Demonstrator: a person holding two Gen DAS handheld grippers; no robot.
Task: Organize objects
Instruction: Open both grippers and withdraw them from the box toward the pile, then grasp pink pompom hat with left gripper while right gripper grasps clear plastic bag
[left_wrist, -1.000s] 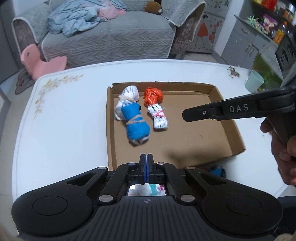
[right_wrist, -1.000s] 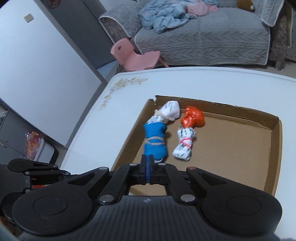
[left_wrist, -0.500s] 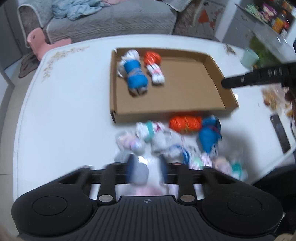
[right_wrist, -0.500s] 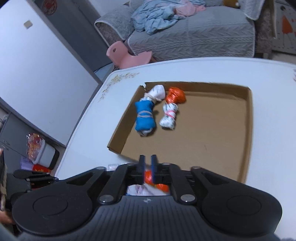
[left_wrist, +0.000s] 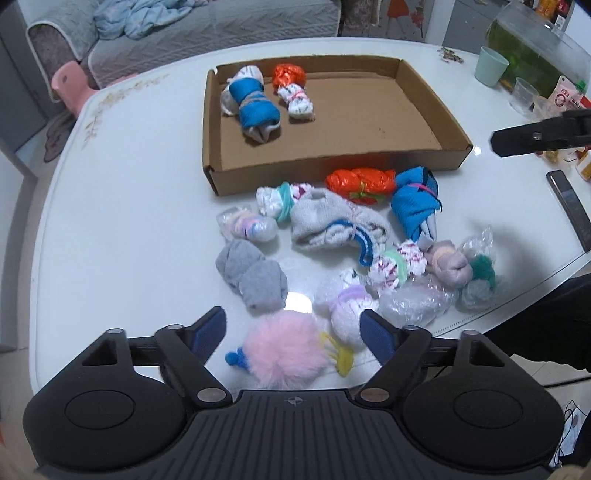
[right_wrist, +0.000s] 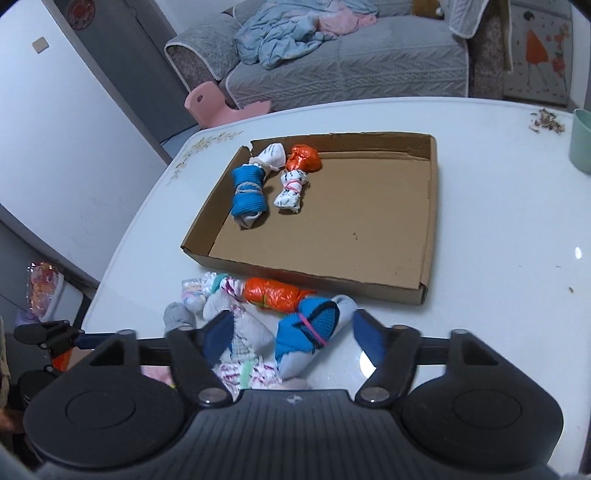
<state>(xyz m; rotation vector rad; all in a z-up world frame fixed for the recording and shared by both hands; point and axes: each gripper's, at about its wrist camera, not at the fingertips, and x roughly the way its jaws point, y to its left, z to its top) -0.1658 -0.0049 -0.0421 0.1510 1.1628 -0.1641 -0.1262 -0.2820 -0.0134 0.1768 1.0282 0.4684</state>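
Crowding near the table's (left_wrist: 122, 206) front edge is the danger: left gripper (left_wrist: 293, 334) and right gripper (right_wrist: 291, 334), jaws both opening and empty, may pinch two sock bundles, the blue bundle (right_wrist: 306, 334) with its neighbour.

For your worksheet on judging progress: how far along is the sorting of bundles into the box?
Done: two bundles lie in the box. In hand: nothing yet; the left gripper and right gripper are opening over the pile. Left: the pile on the table.
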